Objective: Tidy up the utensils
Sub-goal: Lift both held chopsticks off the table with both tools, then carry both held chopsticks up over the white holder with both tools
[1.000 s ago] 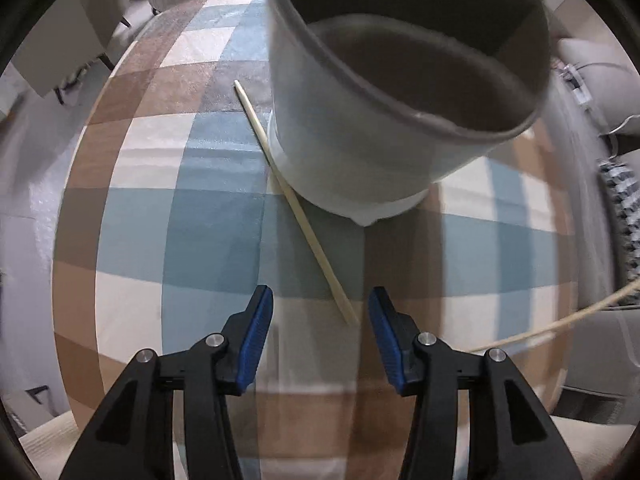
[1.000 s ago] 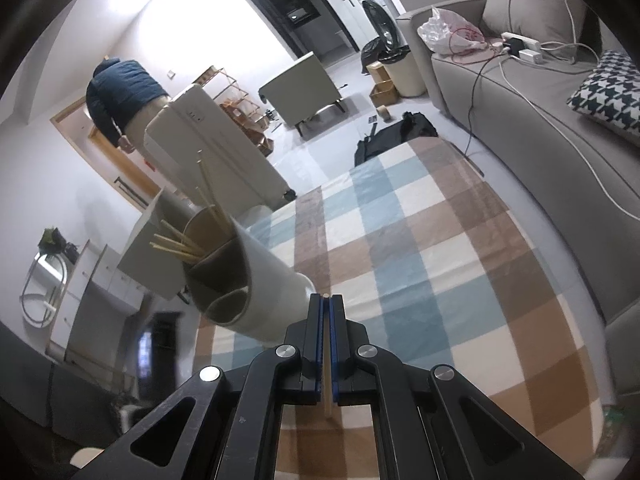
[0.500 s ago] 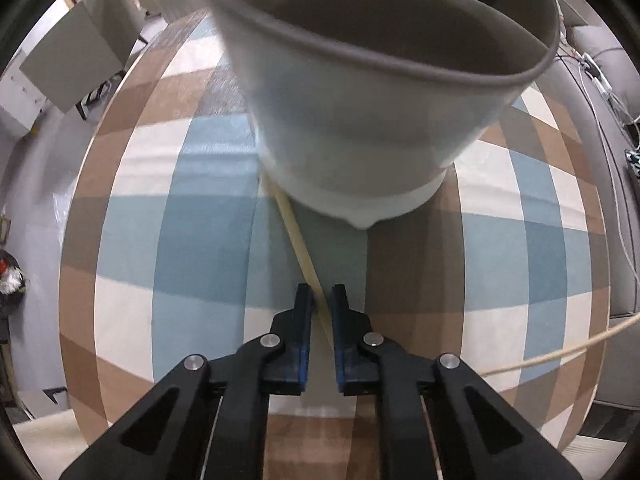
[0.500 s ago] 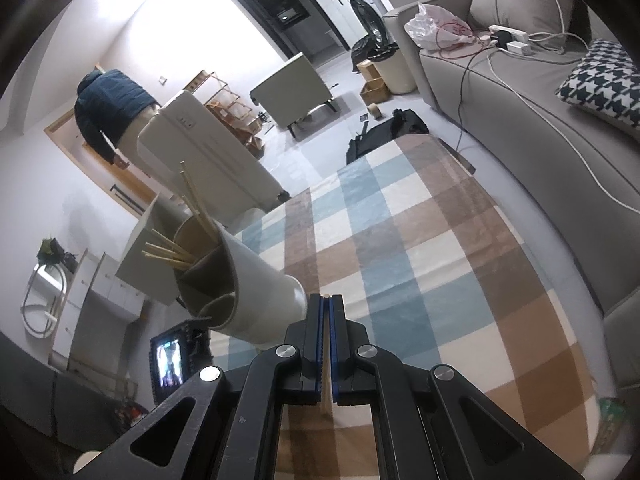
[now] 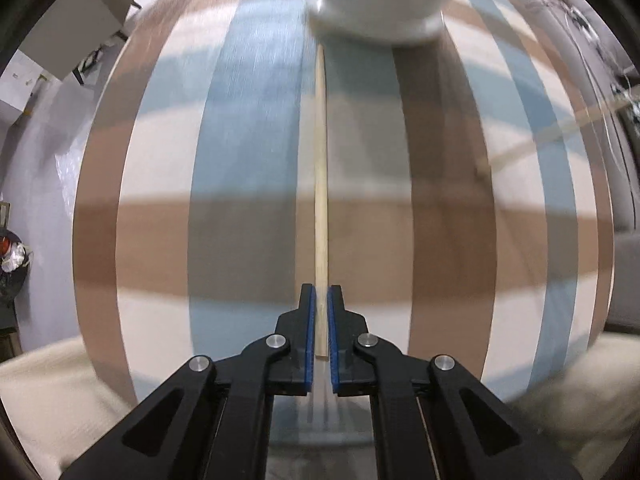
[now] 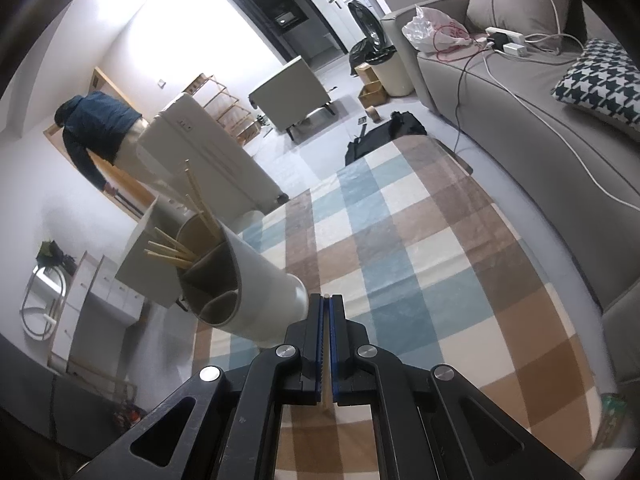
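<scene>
**Chopsticks gripped in both hands, holder next**

Pickup is judged complete. The left gripper (image 5: 319, 312) has just closed on a chopstick (image 5: 321, 184) over the checked tablecloth (image 5: 248, 240); its far end points at the white holder (image 5: 380, 8). The right gripper (image 6: 325, 332) is clamped on a second chopstick (image 6: 326, 384). Each stick must next be tilted upright and lowered into the holder (image 6: 244, 280), standing at the cloth's left edge.

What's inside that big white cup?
The white cup holds several wooden chopsticks sticking out of one section. Dividers split it into sections; the nearer ones look empty. Its bottom is hidden by the walls.
</scene>
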Available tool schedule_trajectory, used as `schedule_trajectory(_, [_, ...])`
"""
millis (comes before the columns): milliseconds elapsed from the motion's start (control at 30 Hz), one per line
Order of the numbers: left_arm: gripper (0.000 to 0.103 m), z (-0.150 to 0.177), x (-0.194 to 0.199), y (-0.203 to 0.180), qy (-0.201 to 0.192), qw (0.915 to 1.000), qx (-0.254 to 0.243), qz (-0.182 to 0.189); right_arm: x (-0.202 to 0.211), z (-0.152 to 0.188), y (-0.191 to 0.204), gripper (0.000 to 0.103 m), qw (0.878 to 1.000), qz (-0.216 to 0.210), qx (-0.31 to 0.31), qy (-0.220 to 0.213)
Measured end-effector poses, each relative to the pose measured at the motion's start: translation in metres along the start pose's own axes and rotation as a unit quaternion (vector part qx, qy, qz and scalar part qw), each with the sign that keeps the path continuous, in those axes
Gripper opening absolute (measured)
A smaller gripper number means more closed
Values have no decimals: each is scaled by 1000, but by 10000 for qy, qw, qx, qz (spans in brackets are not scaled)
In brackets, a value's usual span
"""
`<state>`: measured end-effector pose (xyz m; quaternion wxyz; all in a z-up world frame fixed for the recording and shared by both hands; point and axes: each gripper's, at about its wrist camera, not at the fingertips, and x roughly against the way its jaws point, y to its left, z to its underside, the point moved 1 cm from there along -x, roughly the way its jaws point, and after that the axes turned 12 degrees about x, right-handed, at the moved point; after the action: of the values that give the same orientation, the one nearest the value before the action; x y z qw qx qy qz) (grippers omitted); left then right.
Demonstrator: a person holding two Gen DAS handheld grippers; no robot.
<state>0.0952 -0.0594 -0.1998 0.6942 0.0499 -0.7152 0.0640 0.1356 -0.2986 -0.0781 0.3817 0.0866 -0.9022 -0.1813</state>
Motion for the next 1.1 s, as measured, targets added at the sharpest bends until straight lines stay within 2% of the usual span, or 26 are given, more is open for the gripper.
schedule_trajectory(133, [4,14,-2,14,412,9991,77,-29,0,3,5,2,10000,-16,50,18])
schedule_trajectory(200, [15,11,-1,17,470,9989,90,27,0,3,8,2,9999,-31,101,11])
schedule_trajectory(300, [30,1,8,18,135,9998,138,46,2,4,9,2,9999,-14,159,14])
schedule_trajectory(333, [40,-4,11,16,19,9999,150,69,2,4,7,2,9999,-7,154,16])
schedule_trajectory(367, [45,-9,11,14,-36,9999,125,61,2,4,6,2,9999,1,132,18])
schedule_trajectory(567, [48,-39,-2,8,-302,9988,76,-378,0,2,-1,2,10000,-14,22,32])
schedule_trajectory(633, [45,-46,-4,9,-337,9989,105,-313,0,1,0,2,10000,-22,50,25])
schedule_trajectory(700, [28,-48,-5,5,-309,9993,18,-214,-1,0,1,2,10000,-36,86,23])
schedule_trajectory(733, [10,-53,-1,7,-251,9996,-86,-113,-1,-1,1,2,9999,-28,97,25])
schedule_trajectory(767, [2,-55,-1,3,-193,9997,-153,-83,-2,-1,1,2,9999,-32,98,32])
schedule_trajectory(833, [2,-58,-3,1,-197,9994,-245,-152,-4,-1,1,2,9999,-34,99,63])
schedule_trajectory(933, [2,-60,-2,5,-243,9996,-123,3,-6,1,1,2,9999,-32,116,116])
schedule_trajectory(1100, [2,-64,29,28,-813,9962,-118,283,-3,3,11,2,9991,-58,389,148])
